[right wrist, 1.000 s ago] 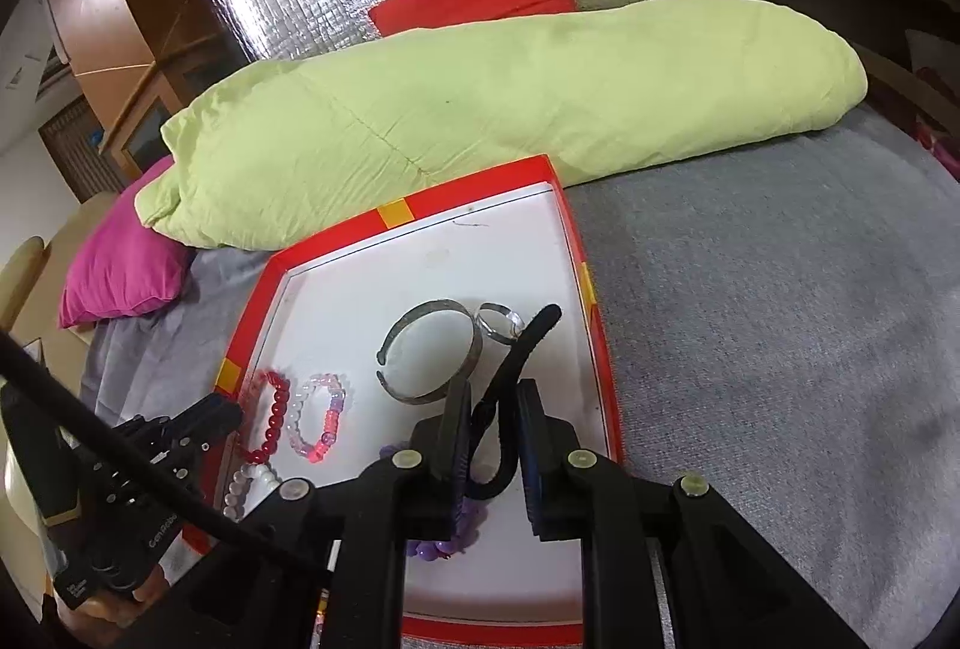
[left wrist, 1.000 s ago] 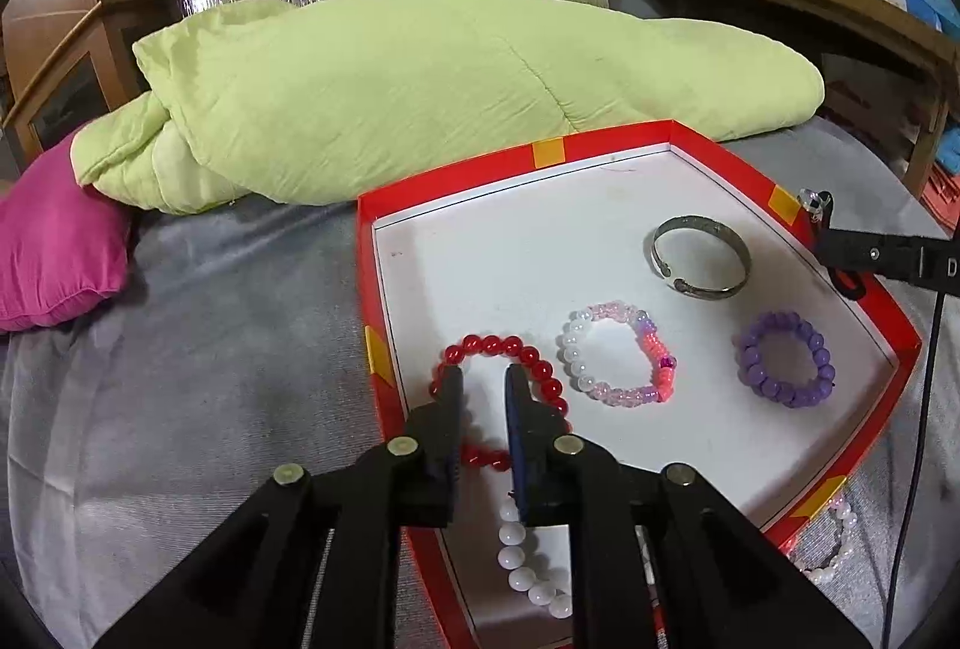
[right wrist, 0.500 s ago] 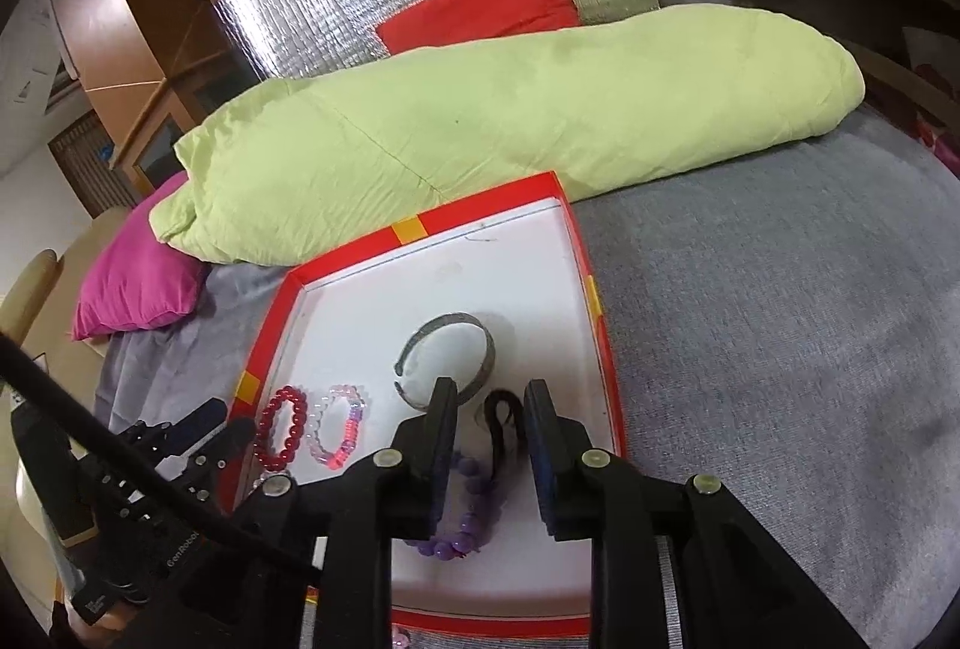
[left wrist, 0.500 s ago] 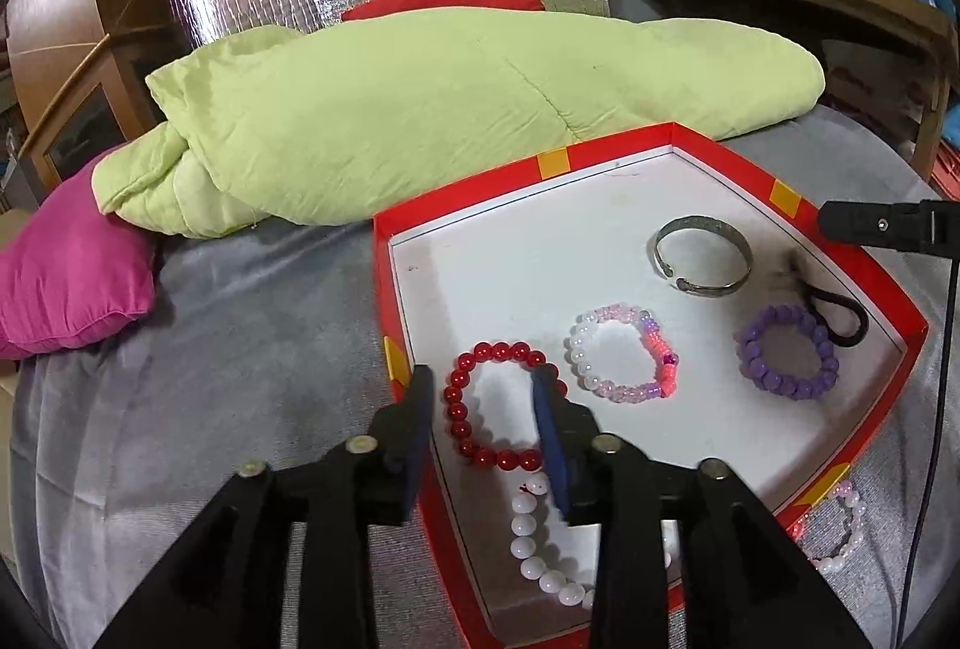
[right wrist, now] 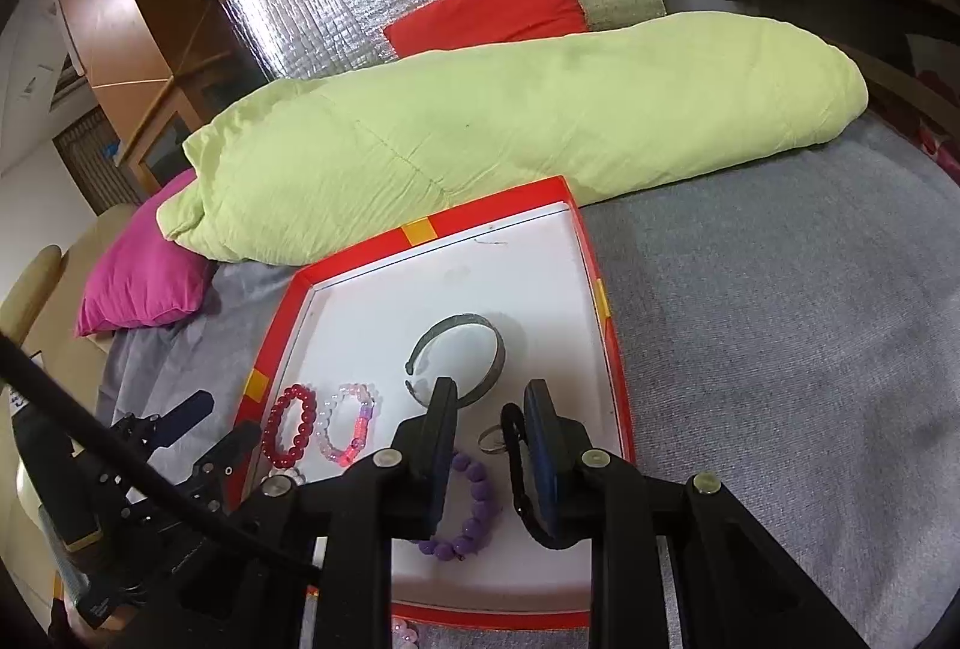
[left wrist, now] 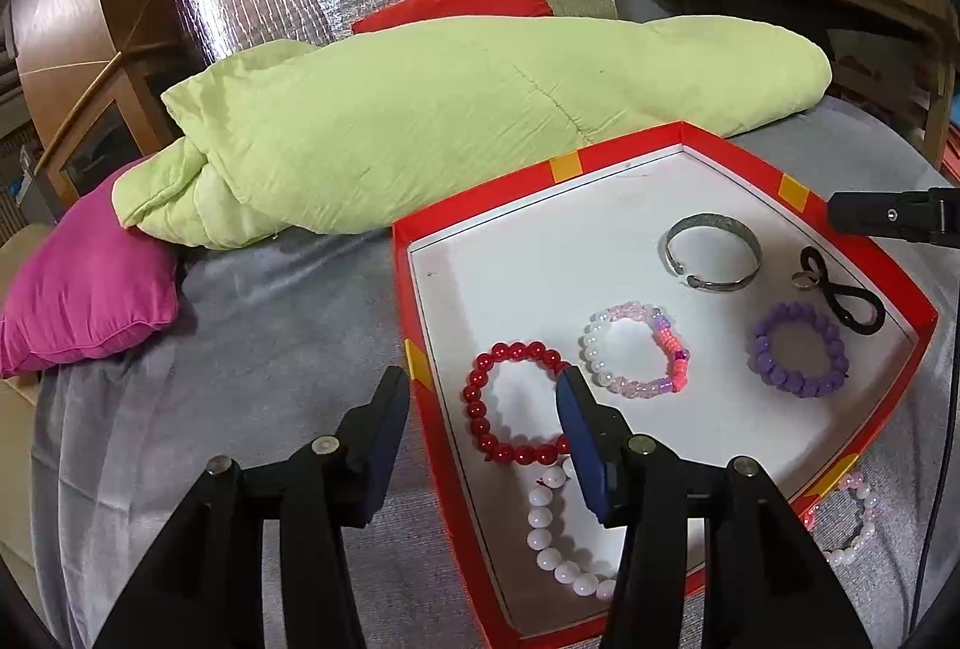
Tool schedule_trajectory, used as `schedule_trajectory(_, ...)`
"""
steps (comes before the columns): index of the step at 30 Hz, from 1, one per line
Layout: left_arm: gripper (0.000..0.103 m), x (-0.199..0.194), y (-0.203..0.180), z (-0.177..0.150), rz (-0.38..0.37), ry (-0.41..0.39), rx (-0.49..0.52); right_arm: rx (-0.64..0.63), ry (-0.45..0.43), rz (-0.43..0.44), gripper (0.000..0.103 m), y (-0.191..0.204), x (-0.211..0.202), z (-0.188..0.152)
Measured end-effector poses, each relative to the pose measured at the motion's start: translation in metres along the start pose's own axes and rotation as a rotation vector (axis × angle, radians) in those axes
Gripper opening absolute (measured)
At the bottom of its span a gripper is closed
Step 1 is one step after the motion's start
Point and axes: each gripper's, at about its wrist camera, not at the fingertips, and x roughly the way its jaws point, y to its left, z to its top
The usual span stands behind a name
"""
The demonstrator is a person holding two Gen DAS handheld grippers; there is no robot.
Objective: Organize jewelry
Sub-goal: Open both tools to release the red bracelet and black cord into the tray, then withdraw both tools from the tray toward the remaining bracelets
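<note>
Sorting bracelets inside the red-rimmed white cardboard tray (left wrist: 606, 151)
Both grippers, left (left wrist: 480, 397) and right (right wrist: 489, 409), hang spread and empty; lower squarely over the stray pink-and-white beaded bracelet (left wrist: 852, 520)

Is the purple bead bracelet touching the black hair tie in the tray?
Apart. The left wrist view shows a strip of white tray floor between the purple bead bracelet and the black hair tie.

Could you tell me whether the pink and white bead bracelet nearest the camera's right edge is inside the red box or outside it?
Outside: the pink and white bracelet lies on the grey cover, beyond the red box wall.
</note>
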Motion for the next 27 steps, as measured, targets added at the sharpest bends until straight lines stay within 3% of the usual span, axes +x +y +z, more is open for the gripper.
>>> schedule_trajectory(7, 0.053, -0.005, -0.002, 0.0, 0.023, -0.006, 0.012, -0.011, -0.001, 0.008, 0.025, 0.005, -0.003, -0.002)
schedule_trajectory(9, 0.058, -0.005, -0.003, -0.001, 0.028, -0.004, 0.012, -0.013, -0.002, 0.01, 0.025, 0.006, -0.004, -0.002)
schedule_trajectory(10, 0.065, -0.006, -0.003, -0.001, 0.037, -0.007, 0.012, -0.014, -0.002, 0.012, 0.025, 0.007, -0.004, -0.002)
schedule_trajectory(27, 0.065, -0.031, -0.004, -0.007, 0.08, -0.029, 0.013, -0.04, -0.015, 0.042, 0.025, 0.022, -0.023, -0.013)
